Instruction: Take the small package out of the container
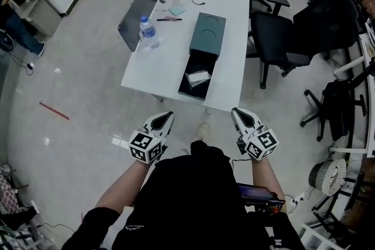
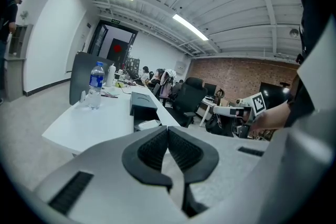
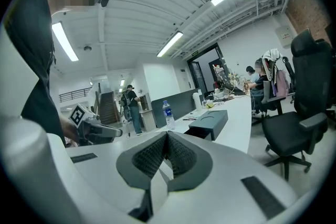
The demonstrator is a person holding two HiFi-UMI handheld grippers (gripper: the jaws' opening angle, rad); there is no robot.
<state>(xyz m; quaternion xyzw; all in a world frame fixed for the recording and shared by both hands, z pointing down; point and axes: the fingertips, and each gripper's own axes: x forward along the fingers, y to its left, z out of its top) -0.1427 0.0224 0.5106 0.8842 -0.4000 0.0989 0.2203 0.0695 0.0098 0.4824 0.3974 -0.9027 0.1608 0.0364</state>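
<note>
A person point(image 1: 187, 196) in a dark top holds tongs in each hand, low in front of the body and just short of the near edge of a white table point(image 1: 146, 70). The left tongs point(image 1: 169, 116) are closed with nothing between the pads, and the right tongs point(image 1: 235, 112) are likewise closed and empty. On the table's near end stands a dark container point(image 1: 206, 35) with its drawer point(image 1: 191, 93) pulled out toward the person. The small package point(image 1: 198, 77), pale and flat, lies inside that drawer. A water bottle point(image 1: 148, 32) stands left of the container. A black office chair point(image 1: 275, 38) stands to the table's right.
</note>
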